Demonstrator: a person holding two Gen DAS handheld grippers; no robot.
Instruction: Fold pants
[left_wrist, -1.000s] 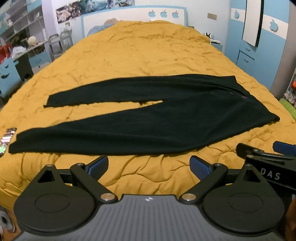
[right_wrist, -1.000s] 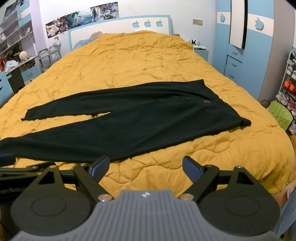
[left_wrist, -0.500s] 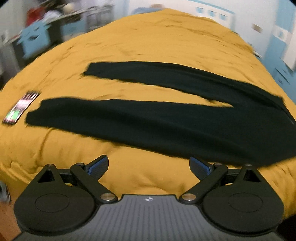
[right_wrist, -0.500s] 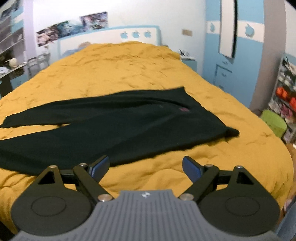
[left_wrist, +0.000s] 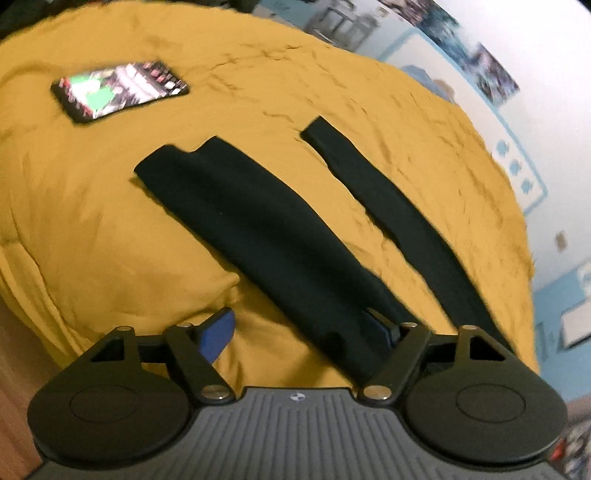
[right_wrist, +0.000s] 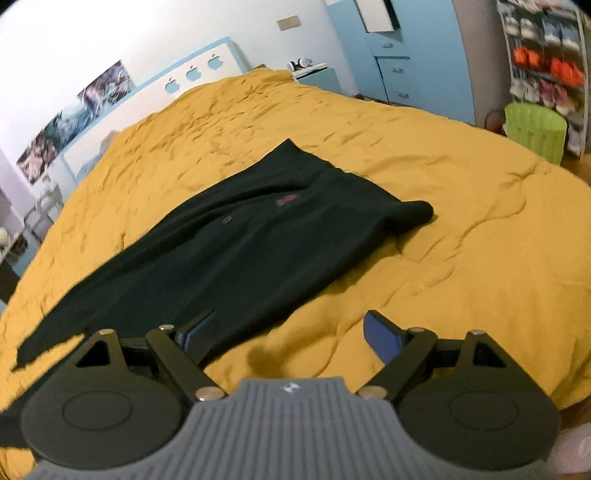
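Black pants lie flat on the yellow bedspread (left_wrist: 110, 229). The left wrist view shows both legs: the near leg (left_wrist: 258, 236) ends in a cuff at upper left, and the far leg (left_wrist: 391, 206) lies beside it. My left gripper (left_wrist: 299, 328) hovers low over the near leg's edge. Its jaws are closing, its right pad stands over the cloth, and nothing is pinched. The right wrist view shows the pants' upper part (right_wrist: 258, 251) and waistband corner (right_wrist: 410, 214). My right gripper (right_wrist: 290, 332) is open at the near edge, its left finger over the fabric.
A phone (left_wrist: 118, 90) with a lit screen lies on the bedspread beyond the near cuff. A green basket (right_wrist: 535, 129), blue drawers (right_wrist: 402, 62) and a shoe rack (right_wrist: 546, 70) stand past the bed's right side. The headboard (right_wrist: 192, 74) is at the far end.
Both grippers came down closer to the bed and rolled. The left one swung toward the leg ends, bringing the phone nearer, and its jaws narrowed slightly. The right one moved toward the waist.
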